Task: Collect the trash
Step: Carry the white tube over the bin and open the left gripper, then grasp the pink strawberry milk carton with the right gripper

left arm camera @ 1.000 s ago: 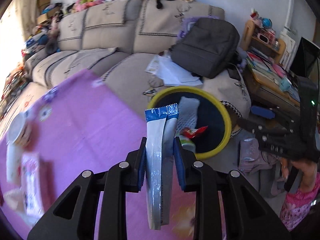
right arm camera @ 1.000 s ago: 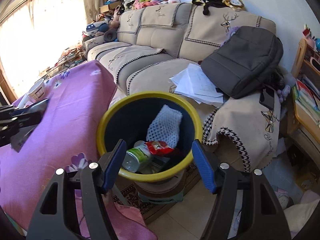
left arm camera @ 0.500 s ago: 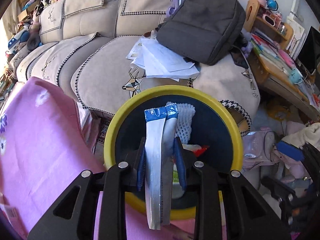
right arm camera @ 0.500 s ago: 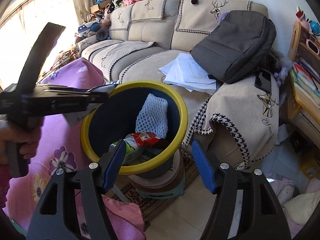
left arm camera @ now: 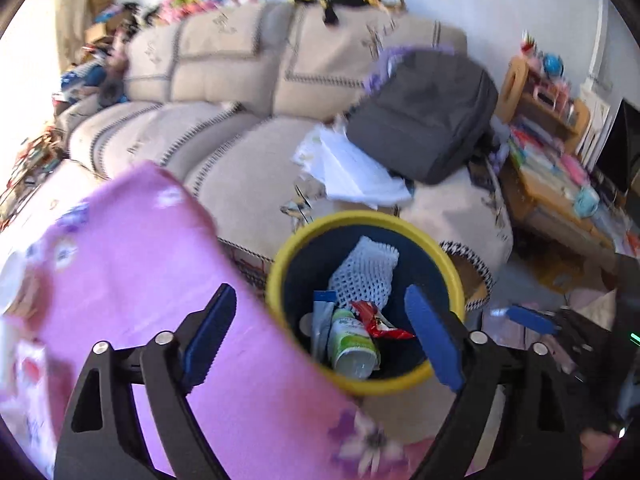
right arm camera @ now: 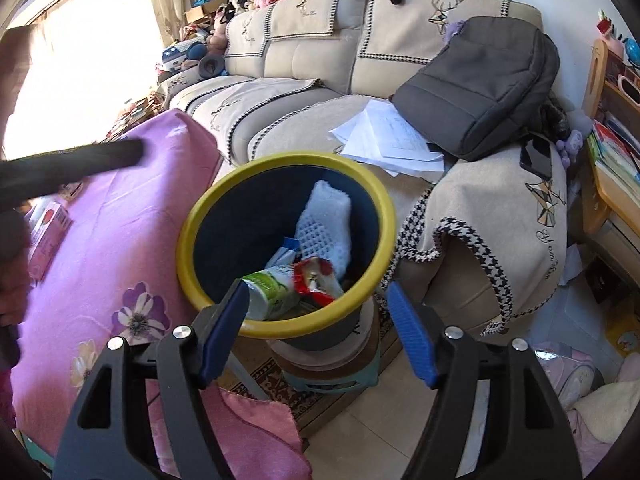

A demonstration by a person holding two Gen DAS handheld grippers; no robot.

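From your left wrist camera, the left gripper [left arm camera: 318, 334] is opening and nothing is between its fingers. A second ago it was clamped on a blue-and-silver wrapper; that wrapper [left arm camera: 322, 318] now lies inside the yellow-rimmed bin [left arm camera: 280, 264], against the inner wall on the side towards the purple-covered worktop [left arm camera: 132, 280], just beside the green-and-white bottle [left arm camera: 350, 346]. The red packet [left arm camera: 378, 320] and the white foam net [left arm camera: 362, 278] lie in the bin with it, the net at the far side of the bin towards the sofa [left arm camera: 248, 132]. The view is smeared, so your hand looks to be swinging away from the bin already. I judge this piece of trash delivered.

From your right wrist camera, the right gripper [right arm camera: 316, 334] stands apart and empty, hanging over the near rim of the bin as it did a second ago. Here too the wrapper [right arm camera: 285, 254] shows inside the bin, tucked between the bottle [right arm camera: 269, 294] and the foam net [right arm camera: 326, 224]. A dark blurred bar, your left tool, crosses above the worktop left of the bin.

More trash seems to remain: a pink carton [right arm camera: 50, 226] sits on the worktop, well left of the bin. That is probably your next pick, and both grippers are free for it.
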